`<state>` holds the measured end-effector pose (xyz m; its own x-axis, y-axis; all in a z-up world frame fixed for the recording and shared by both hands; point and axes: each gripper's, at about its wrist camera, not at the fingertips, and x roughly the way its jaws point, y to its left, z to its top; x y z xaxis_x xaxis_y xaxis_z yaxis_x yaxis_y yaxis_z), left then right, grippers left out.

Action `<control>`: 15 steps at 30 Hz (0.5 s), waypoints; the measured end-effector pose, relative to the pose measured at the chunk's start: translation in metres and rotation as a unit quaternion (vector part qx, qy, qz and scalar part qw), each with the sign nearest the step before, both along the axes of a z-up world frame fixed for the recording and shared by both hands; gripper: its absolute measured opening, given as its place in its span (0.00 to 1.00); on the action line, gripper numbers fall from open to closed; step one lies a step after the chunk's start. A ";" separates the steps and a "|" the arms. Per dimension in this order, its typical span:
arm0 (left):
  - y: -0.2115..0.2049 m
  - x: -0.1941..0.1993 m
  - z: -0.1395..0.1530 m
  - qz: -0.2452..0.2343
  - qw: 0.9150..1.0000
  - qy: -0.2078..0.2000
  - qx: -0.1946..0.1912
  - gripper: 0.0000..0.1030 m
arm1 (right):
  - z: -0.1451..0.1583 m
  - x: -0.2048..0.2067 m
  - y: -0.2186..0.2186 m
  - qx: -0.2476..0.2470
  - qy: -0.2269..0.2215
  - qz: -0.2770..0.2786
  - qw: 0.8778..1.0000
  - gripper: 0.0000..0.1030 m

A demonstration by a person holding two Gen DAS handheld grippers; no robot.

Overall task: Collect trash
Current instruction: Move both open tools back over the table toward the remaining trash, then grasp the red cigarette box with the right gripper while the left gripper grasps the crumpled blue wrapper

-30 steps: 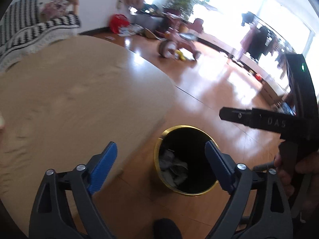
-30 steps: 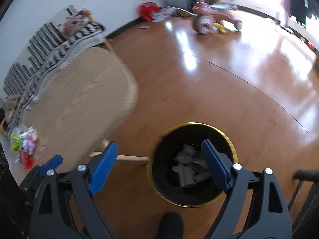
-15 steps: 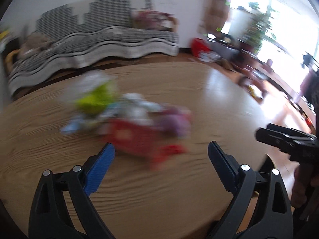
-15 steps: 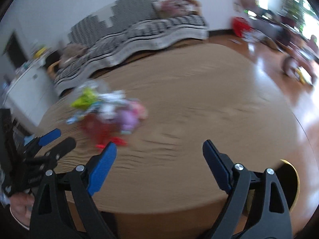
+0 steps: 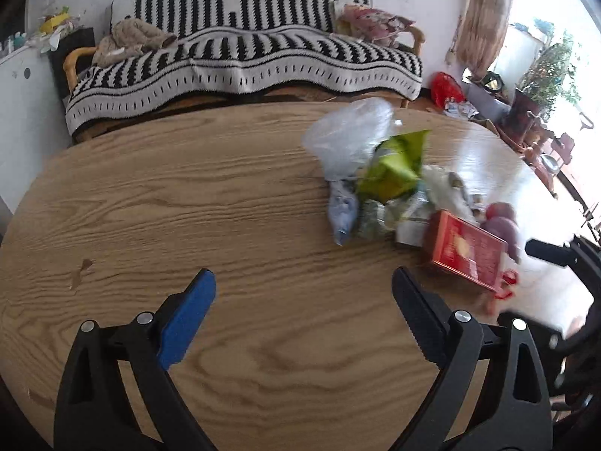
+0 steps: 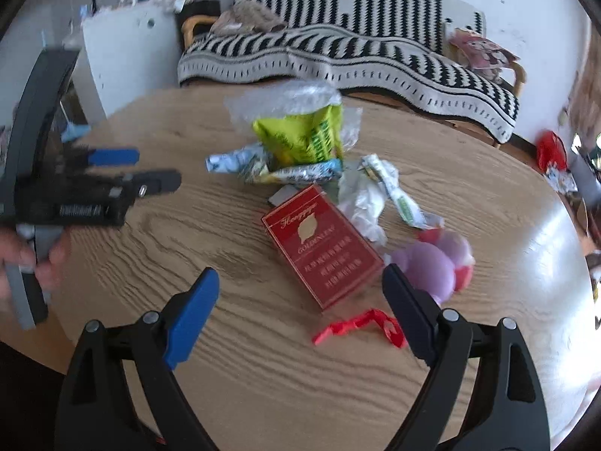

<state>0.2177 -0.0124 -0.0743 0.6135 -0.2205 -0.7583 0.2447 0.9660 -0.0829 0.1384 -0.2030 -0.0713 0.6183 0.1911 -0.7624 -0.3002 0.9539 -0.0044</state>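
Both hand-held grippers empty, jaws wide: right hand-held gripper [image 6: 300, 297] hangs over the near edge of the trash pile, left hand-held gripper [image 5: 302, 293] over bare desk [image 5: 150, 206] w/ the pile off to its right. Nothing picked up yet in these views; whole pile left. Trash sits mid-desk: red cigarette pack [image 6: 323, 244] reading "GOLDENLEAF", green snack bag [image 6: 300, 135], clear plastic bag [image 5: 349, 135], crumpled white wrapper [image 6: 368, 195], red ribbon scrap [image 6: 357, 325], purple round item [image 6: 432, 263] (blurred, prob. foam or toy). Other print too blurry to read.

table [image 6: 263, 376]: wood, glossy | box [image 6: 325, 246]: red card | bag [image 6: 300, 99]: clear plastic
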 end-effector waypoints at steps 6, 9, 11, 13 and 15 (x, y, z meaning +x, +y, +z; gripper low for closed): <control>-0.003 0.038 -0.021 0.008 0.999 0.034 -0.028 0.89 | -0.027 0.026 0.003 -0.037 -0.002 -0.004 0.999 0.83; -0.006 0.053 -0.031 0.018 0.998 0.047 -0.047 0.89 | -0.033 0.036 0.004 -0.043 -0.004 -0.001 0.999 0.83; -0.012 0.061 -0.035 0.015 0.997 0.053 -0.060 0.89 | -0.034 0.042 0.003 -0.045 -0.007 -0.005 0.999 0.83; -0.018 0.065 -0.037 0.012 0.997 0.048 -0.055 0.89 | -0.034 0.047 0.001 -0.037 -0.004 -0.006 0.999 0.83; -0.024 0.068 -0.039 0.005 0.998 0.045 -0.048 0.89 | -0.036 0.054 -0.001 -0.030 0.003 -0.005 1.000 0.82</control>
